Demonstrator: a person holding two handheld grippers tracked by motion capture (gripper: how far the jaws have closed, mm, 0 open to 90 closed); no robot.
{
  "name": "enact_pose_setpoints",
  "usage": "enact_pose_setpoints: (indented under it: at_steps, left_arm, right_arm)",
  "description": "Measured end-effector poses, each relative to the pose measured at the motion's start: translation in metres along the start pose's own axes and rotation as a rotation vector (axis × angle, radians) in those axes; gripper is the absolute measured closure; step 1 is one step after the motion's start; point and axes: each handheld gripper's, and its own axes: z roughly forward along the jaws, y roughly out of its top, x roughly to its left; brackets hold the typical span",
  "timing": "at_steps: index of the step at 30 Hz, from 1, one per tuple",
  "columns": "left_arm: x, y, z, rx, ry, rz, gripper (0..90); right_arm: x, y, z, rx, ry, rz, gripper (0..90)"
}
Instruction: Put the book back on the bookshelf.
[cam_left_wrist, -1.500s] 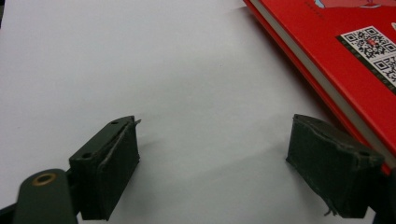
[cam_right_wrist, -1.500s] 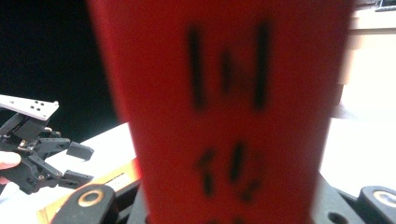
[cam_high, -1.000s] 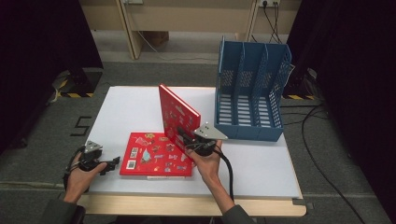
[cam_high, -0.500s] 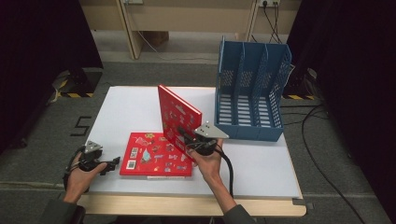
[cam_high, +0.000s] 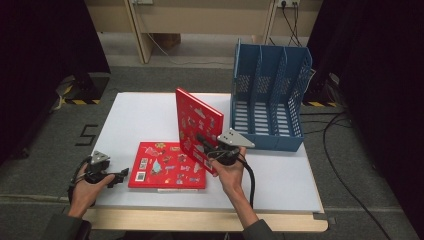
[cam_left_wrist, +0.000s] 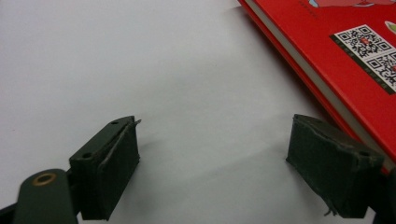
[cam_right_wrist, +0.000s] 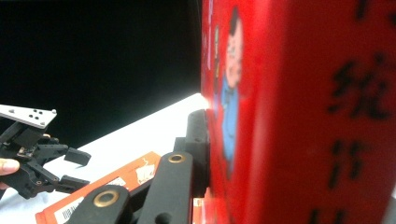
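Observation:
A red picture book (cam_high: 197, 120) stands upright on edge on the white table (cam_high: 140, 117), tilted slightly. My right gripper (cam_high: 205, 145) is shut on its near lower edge. In the right gripper view one black jaw presses flat on the cover of the red picture book (cam_right_wrist: 299, 116); the other jaw is hidden behind it. A second red book (cam_high: 167, 165) lies flat just left of it, and appears as the flat book (cam_left_wrist: 345, 56) with QR codes on its cover. My left gripper (cam_high: 117, 176) rests open on the table beside that book's left edge, with nothing between the fingers (cam_left_wrist: 109, 168).
A blue file rack (cam_high: 267, 95) with three upright slots stands at the back right of the table, close behind the upright book. The table's front edge (cam_high: 200, 220) runs just ahead of both forearms. Cables trail over the floor at the right.
My right hand and the upright book have edged slightly to the right. The left gripper and the flat book have not moved.

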Motion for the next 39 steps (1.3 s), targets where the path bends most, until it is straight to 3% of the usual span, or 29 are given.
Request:
enact_pose_setpoints:
  at_steps: [5,25,34,39]
  left_arm:
    - [0.0,0.0,0.0,0.0,-0.001,0.001,15.4]
    - [0.001,0.0,0.0,-0.001,-0.002,-0.002,14.7]
    - [0.001,0.0,0.001,-0.001,-0.006,-0.004,14.4]
    - [0.001,0.0,0.001,-0.006,-0.006,-0.004,14.2]
  right_arm:
    - [-0.001,0.008,-0.012,-0.02,-0.01,-0.02,79.3]
    - [-0.016,0.033,-0.085,-0.078,-0.072,0.001,79.3]
    - [-0.034,0.044,-0.131,-0.114,-0.128,0.015,79.4]
    - [-0.046,0.057,-0.156,-0.127,-0.195,-0.01,79.3]
